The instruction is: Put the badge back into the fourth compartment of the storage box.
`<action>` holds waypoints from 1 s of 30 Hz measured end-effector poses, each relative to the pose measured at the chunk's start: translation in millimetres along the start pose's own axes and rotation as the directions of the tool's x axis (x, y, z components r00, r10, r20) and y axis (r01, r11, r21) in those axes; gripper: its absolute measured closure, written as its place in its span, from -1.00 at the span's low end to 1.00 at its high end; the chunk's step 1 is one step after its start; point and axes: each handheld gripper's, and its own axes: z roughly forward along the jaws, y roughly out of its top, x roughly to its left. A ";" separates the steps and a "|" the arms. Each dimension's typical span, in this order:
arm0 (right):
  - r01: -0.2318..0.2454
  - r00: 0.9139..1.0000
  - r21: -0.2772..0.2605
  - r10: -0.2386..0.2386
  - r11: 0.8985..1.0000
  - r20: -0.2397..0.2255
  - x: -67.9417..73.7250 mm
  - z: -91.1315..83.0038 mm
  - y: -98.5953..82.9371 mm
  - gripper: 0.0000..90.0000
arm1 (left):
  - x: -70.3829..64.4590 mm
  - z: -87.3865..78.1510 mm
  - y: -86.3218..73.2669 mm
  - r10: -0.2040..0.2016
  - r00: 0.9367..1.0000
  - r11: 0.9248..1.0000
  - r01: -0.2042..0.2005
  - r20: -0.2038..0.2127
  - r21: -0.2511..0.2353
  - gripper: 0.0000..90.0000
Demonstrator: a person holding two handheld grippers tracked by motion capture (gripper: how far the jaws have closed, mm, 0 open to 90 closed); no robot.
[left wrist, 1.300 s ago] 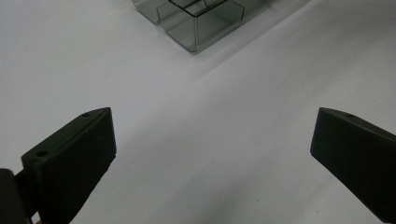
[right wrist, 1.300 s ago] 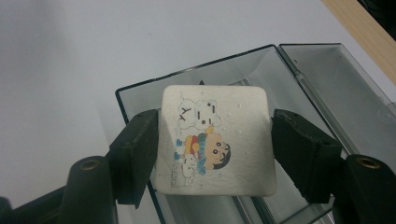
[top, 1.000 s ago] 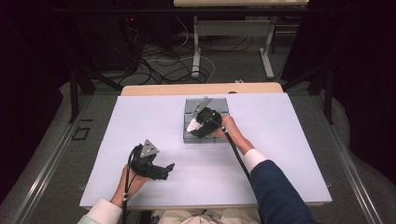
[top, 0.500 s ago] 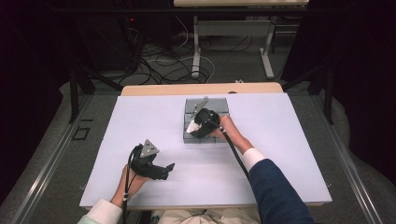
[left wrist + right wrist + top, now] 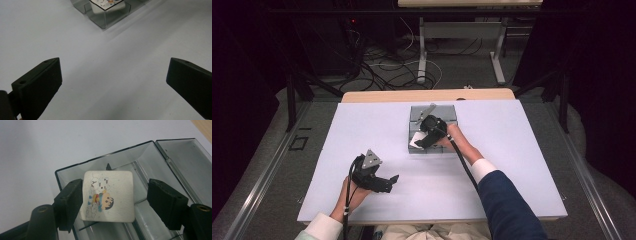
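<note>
- The right gripper [image 5: 115, 202] stood over the clear plastic box [image 5: 175, 157], its jaws spread wider than the white eraser [image 5: 108, 196] between them; the left-hand jaw lay at or very near one edge, the other stood apart, so nothing was clamped.
- The eraser, printed with a cartoon figure, lay in a compartment at the box's near end [image 5: 418, 142].
- Closing off-centre could have pushed the eraser sideways against the wall and tilted it out of the grasp.
- A jaw could have caught the thin divider or rim, dragging the light box across the tabletop [image 5: 522, 165].
- The left gripper [image 5: 384, 184] rested wide open and empty, well apart, unable to steady the box.
</note>
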 end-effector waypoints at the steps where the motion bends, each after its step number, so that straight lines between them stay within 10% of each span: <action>1: -0.011 1.000 -0.006 0.011 1.000 -0.001 -0.7 -2.2 -0.5 -0.36 | 0.0 0.0 0.1 0.004 1.000 1.000 -0.004 0.001 0.003 -1.00; 8: -0.086 0.996 -0.122 0.087 0.989 0.001 -8.2 -16.7 -3.1 0.35 | -1.0 1.0 0.3 0.003 1.000 1.000 -0.003 0.001 0.001 -1.00; 14: -0.181 0.982 -0.093 0.186 0.979 0.044 -9.9 -10.1 -1.0 0.95 | -1.7 1.9 0.5 0.002 1.000 1.000 -0.002 0.005 0.001 -1.00; 24: -0.250 0.950 -0.014 0.248 0.968 0.190 -8.4 15.9 7.2 1.00 | -1.5 1.4 0.4 0.001 1.000 1.000 -0.001 0.004 0.002 -1.00; 30: -0.218 0.962 0.007 0.214 0.976 0.170 -8.3 21.6 11.5 0.99 | -1.3 1.6 0.4 0.002 1.000 1.000 -0.002 0.005 0.000 -1.00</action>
